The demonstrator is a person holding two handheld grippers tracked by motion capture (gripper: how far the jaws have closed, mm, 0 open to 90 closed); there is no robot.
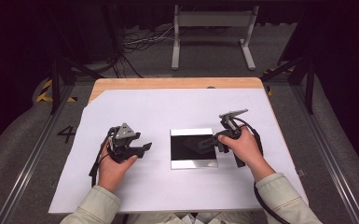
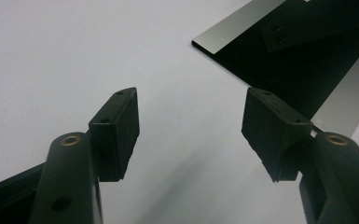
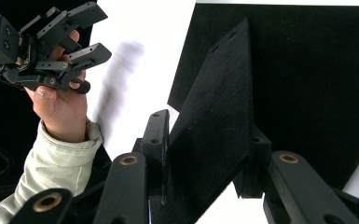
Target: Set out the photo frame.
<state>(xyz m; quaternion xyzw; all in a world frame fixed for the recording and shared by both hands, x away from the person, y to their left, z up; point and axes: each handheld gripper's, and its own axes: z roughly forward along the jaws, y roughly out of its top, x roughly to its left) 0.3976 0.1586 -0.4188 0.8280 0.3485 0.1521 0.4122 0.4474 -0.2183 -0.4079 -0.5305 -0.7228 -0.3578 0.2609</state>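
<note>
A shallow black tray with silver end strips [image 1: 193, 164] lies flat at the middle of the white sheet. My right gripper [image 1: 213, 142] reaches in from the tray's right and is shut on a thin black plate [image 3: 214, 116] with two small holes near its tip. The plate stands tilted over the tray's dark surface [image 3: 317, 70]. It also shows as a dark bar [image 2: 317, 23] above the tray [image 2: 242, 32]. My left gripper [image 1: 145, 148] rests on the sheet left of the tray, open with nothing between its pads [image 2: 116, 130]. It appears far off [image 3: 98, 31].
The white sheet [image 1: 168, 107] covers most of the wooden table [image 1: 177, 83]. On the floor beyond the far edge stand a grey metal frame [image 1: 213, 21] and loose cables [image 1: 144, 39]. Dark tripod legs flank the table on both sides.
</note>
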